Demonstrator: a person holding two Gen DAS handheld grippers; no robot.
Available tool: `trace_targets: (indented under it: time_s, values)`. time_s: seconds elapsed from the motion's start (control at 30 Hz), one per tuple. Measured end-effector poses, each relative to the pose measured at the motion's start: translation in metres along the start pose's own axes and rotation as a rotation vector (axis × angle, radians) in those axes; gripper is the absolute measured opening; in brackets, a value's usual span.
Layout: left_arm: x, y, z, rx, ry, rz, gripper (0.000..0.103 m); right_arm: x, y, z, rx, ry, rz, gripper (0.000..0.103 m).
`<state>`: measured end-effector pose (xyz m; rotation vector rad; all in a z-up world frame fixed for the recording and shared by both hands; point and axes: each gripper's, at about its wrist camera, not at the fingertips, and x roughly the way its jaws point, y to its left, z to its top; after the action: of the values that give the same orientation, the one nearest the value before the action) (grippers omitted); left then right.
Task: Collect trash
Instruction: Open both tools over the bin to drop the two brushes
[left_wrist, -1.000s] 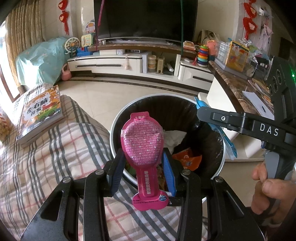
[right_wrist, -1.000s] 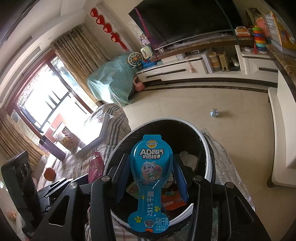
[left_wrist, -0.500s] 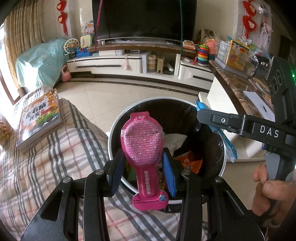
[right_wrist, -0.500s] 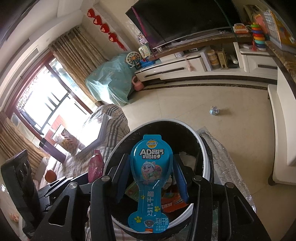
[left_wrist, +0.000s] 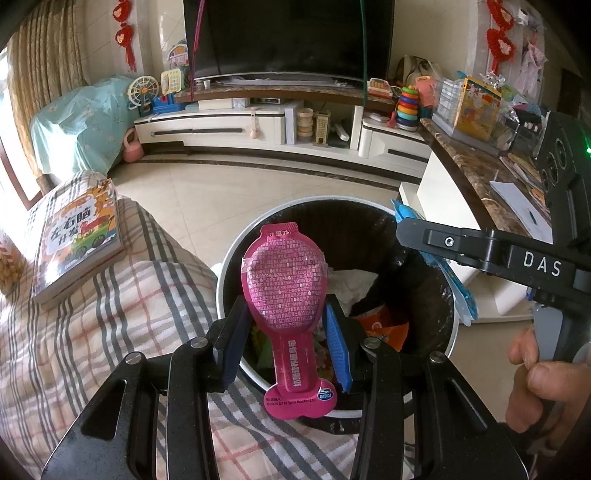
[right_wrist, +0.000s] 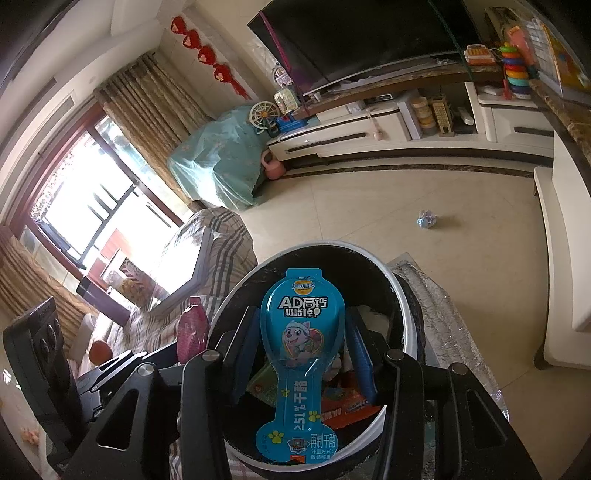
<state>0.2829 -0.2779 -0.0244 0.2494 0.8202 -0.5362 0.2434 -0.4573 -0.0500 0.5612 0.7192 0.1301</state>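
Observation:
My left gripper (left_wrist: 286, 325) is shut on a pink spoon-shaped snack wrapper (left_wrist: 286, 291), held upright over the near rim of a round bin (left_wrist: 236, 258) lined with a black bag. My right gripper (right_wrist: 303, 350) is shut on a blue wrapper of the same shape (right_wrist: 301, 343), held over the same bin (right_wrist: 400, 306). Inside the bin lie white paper (left_wrist: 349, 282) and an orange packet (left_wrist: 384, 326). The right gripper (left_wrist: 417, 230) enters the left wrist view from the right, with its blue wrapper (left_wrist: 452, 280) edge-on. The pink wrapper (right_wrist: 192, 328) shows at the left in the right wrist view.
A plaid-covered sofa (left_wrist: 92, 332) lies left of the bin with a picture book (left_wrist: 77, 236) on it. A small crumpled wrapper (right_wrist: 426, 219) lies on the tiled floor. A white TV cabinet (left_wrist: 258, 125) stands at the back, a marble-topped counter (left_wrist: 476, 173) at the right. A hand (left_wrist: 543, 380) grips the right handle.
The left gripper with its pink wrapper has edged slightly further over the bin; the sofa and book have slid left in its view. The right gripper has kept still.

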Motion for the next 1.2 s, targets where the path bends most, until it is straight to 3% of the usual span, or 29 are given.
trace_targets:
  time_s: [0.83,0.93,1.2]
  values:
    - [0.005,0.001,0.004,-0.008,0.011,-0.004,0.041,0.009,-0.003,-0.001,0.011,0.024,-0.011,0.048]
    - [0.001,0.002,0.005,-0.017,0.009,0.006,0.043,0.009,-0.003,-0.001,0.017,0.026,-0.006,0.051]
    - [-0.02,0.008,-0.003,-0.041,-0.024,0.012,0.049,-0.013,-0.001,-0.001,0.034,-0.025,-0.005,0.074]
